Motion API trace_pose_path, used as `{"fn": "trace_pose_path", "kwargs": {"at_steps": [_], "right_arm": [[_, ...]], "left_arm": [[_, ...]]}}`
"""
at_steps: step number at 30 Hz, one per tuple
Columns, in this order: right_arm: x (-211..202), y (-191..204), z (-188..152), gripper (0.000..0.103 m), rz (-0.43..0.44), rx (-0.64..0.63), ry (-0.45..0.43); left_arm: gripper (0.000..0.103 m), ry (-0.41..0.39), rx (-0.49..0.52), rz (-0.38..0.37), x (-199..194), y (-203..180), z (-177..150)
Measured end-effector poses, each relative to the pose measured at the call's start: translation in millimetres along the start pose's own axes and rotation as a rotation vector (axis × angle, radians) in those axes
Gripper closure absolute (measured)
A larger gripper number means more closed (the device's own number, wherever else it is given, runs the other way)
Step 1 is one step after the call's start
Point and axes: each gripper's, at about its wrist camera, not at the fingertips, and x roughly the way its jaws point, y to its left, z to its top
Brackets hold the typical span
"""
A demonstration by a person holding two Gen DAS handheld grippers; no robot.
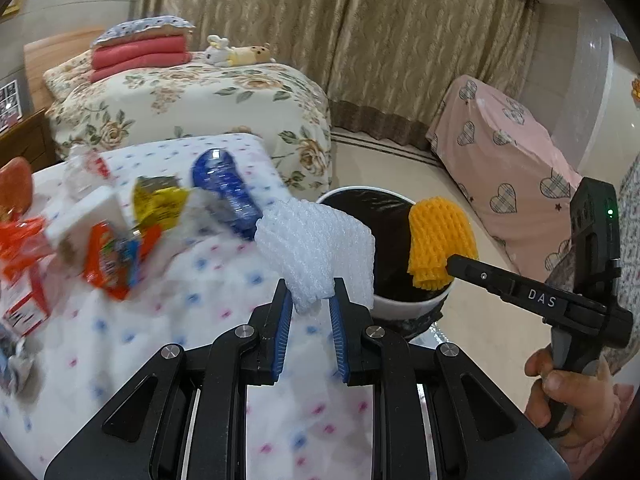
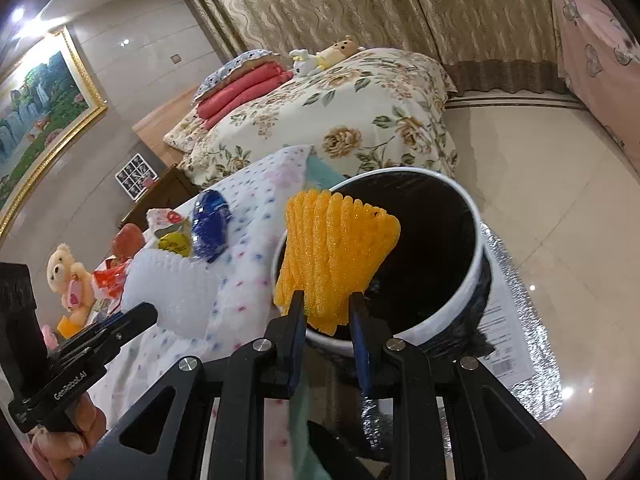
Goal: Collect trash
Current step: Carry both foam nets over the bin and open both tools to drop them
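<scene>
Bedroom, floral bed (image 1: pixel 192 96) behind, dotted cloth (image 1: pixel 208 320) over near surface. Left gripper (image 1: pixel 310 300) pinches white foam net (image 1: pixel 316 248) above cloth edge. Right gripper (image 2: pixel 326 308) pinches yellow foam net (image 2: pixel 336 256) over rim of black-lined bin (image 2: pixel 460 300). Blue bottle (image 1: pixel 226 188), wrappers (image 1: pixel 116 256) lie on cloth, left of nets.

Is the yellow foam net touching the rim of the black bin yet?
Cannot tell. In both views the yellow foam net, pinched in the right tool, overlaps the bin, so contact and clearance look alike.
</scene>
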Motion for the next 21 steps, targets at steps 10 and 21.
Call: {"fn": "trace_pose_path", "kwargs": {"at_steps": [10,21], "right_arm": [[7,-22,16,0.081,-0.017,0.005,0.01],[17,-37,25,0.078,-0.036,0.005,0.036]], "left_arm": [[0.085,0.04,0.037,0.002,34,-24,20],[0.084,0.082,0.045,-0.012,66,-38,34]]}}
